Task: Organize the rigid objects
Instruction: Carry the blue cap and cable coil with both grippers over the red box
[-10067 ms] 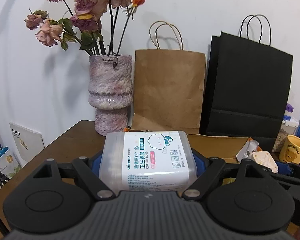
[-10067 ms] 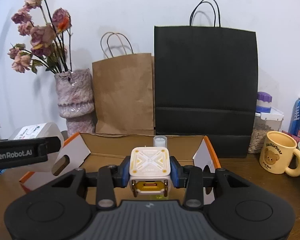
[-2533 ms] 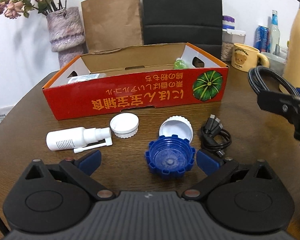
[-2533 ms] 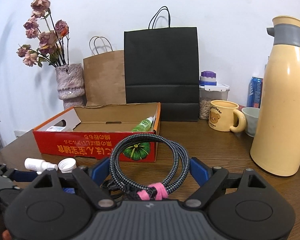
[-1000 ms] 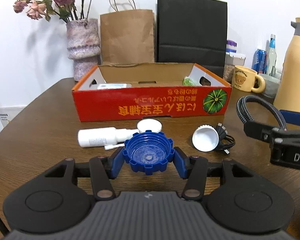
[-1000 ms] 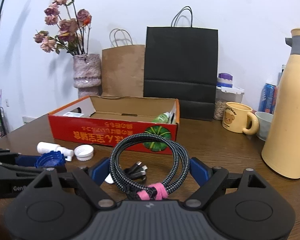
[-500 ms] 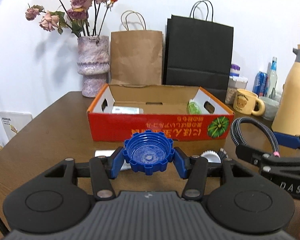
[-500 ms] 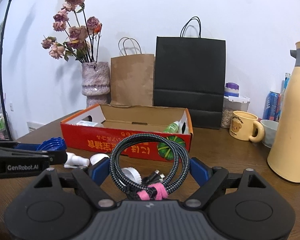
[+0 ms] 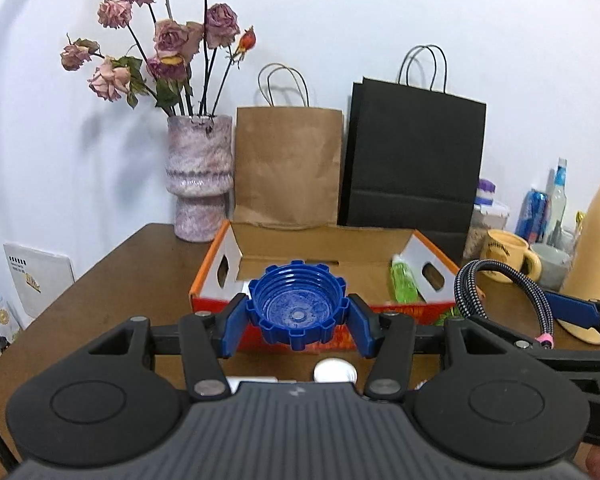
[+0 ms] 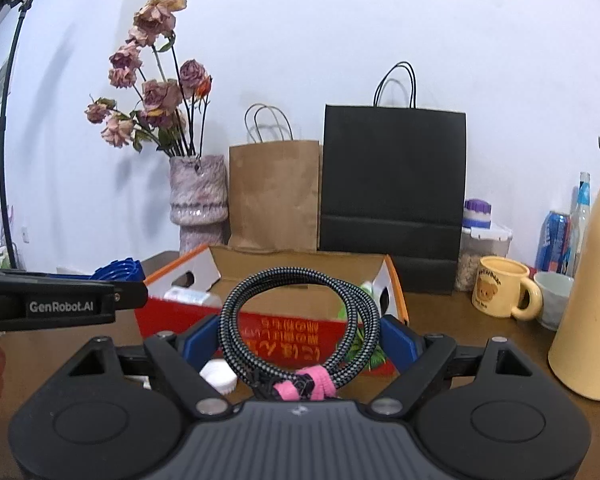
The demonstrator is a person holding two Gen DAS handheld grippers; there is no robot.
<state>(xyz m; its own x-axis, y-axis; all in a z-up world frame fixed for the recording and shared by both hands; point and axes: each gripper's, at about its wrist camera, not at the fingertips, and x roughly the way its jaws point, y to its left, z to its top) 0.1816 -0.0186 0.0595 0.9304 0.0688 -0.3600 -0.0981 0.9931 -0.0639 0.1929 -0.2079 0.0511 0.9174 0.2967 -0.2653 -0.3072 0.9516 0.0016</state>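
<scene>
My left gripper [image 9: 298,318] is shut on a blue ridged cap [image 9: 296,304] and holds it in the air before the near wall of the red and orange cardboard box [image 9: 220,276]. A green bottle [image 9: 404,282] lies inside the box at the right. My right gripper [image 10: 300,340] is shut on a coiled black braided cable [image 10: 300,320] with a pink tie, held above the table in front of the same box [image 10: 296,340]. The cable also shows in the left wrist view [image 9: 500,280]. White caps [image 9: 334,370] [image 10: 218,376] lie on the table below.
A vase of dried roses [image 9: 200,184], a brown paper bag [image 9: 288,164] and a black paper bag [image 9: 414,160] stand behind the box. A yellow bear mug [image 10: 500,292], a bowl, cans and a tall cream thermos [image 10: 592,280] stand at the right.
Both grippers have risen and moved toward the box with their loads. The left gripper, open around the blue cap 2.5 s ago, shut on it and lifted it off the table.
</scene>
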